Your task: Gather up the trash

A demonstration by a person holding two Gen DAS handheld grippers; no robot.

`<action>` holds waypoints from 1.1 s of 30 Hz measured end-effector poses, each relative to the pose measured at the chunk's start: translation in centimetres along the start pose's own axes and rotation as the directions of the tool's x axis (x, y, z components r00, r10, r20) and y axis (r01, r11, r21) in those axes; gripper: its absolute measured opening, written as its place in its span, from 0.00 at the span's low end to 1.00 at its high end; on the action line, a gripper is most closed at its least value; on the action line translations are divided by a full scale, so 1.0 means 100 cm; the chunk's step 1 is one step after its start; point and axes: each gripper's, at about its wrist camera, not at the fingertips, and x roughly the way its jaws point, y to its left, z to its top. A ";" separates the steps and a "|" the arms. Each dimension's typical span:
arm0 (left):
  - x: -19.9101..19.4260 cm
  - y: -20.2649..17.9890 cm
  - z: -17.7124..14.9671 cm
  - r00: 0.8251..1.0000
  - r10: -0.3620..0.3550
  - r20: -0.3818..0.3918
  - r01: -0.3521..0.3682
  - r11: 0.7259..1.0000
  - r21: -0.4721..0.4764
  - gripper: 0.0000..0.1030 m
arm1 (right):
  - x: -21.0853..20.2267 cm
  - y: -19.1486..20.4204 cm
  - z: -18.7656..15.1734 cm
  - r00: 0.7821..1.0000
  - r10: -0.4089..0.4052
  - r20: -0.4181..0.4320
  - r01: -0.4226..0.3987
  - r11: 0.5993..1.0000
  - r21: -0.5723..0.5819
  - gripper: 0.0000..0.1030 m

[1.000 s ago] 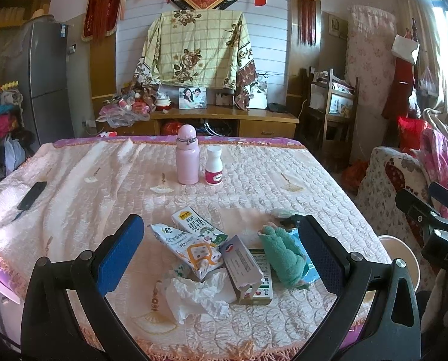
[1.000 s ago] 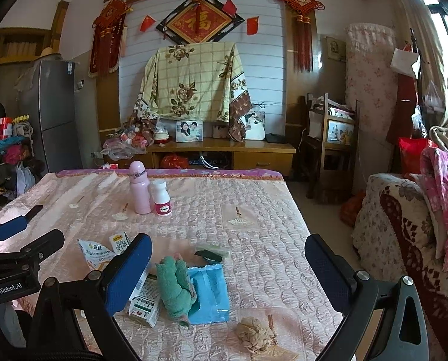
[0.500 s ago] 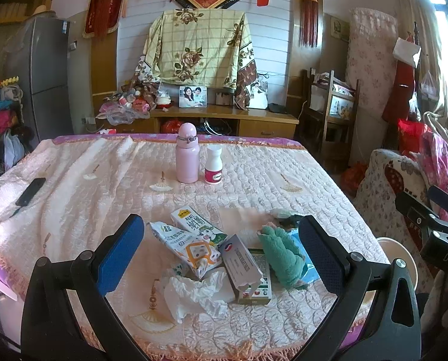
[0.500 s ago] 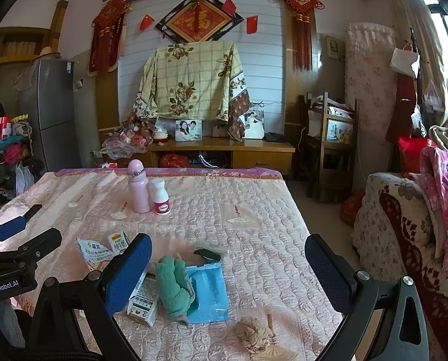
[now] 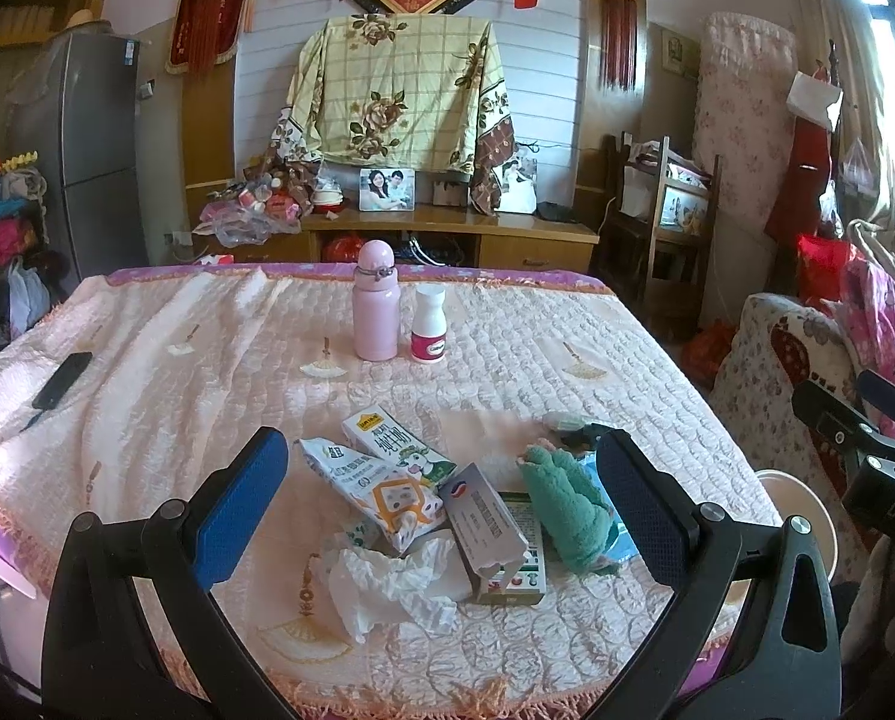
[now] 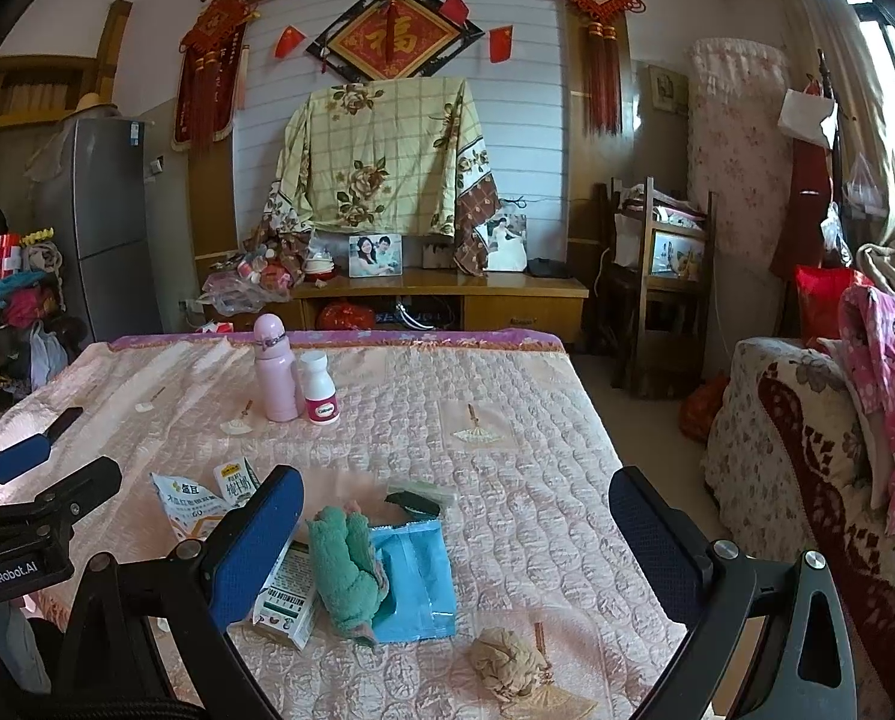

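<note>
Trash lies near the table's front edge: a crumpled white tissue point(image 5: 387, 582), a milk carton point(image 5: 396, 441), a snack packet point(image 5: 375, 495), a grey box point(image 5: 486, 531), a green cloth point(image 5: 564, 507) point(image 6: 348, 573), a blue wrapper point(image 6: 414, 582) and a brown paper ball point(image 6: 504, 660). My left gripper point(image 5: 441, 507) is open, held above the pile with the cartons between its fingers. My right gripper point(image 6: 456, 546) is open above the blue wrapper and holds nothing.
A pink bottle point(image 5: 375, 309) and a white pill bottle point(image 5: 429, 333) stand mid-table on the pink quilted cloth point(image 5: 597, 360). A black remote point(image 5: 60, 381) lies at the left. A white bin rim point(image 5: 801, 510) shows off the right edge, and a floral sofa point(image 6: 807, 438) stands beyond.
Both views shifted only slightly; the grippers stay open and nothing on the table has moved.
</note>
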 end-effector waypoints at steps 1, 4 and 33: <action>0.000 0.000 0.000 1.000 -0.002 -0.001 0.002 1.000 -0.005 0.99 | 0.000 0.000 0.000 1.000 0.000 0.000 0.000 1.000 -0.001 0.98; 0.000 0.001 -0.001 1.000 -0.009 0.004 0.009 1.000 -0.013 0.99 | 0.002 0.001 -0.002 1.000 -0.001 -0.005 0.001 1.000 -0.002 0.98; 0.008 0.013 -0.007 0.998 -0.063 0.032 0.065 0.994 -0.092 0.99 | 0.011 0.000 -0.011 0.999 -0.007 -0.032 0.007 1.000 -0.001 0.98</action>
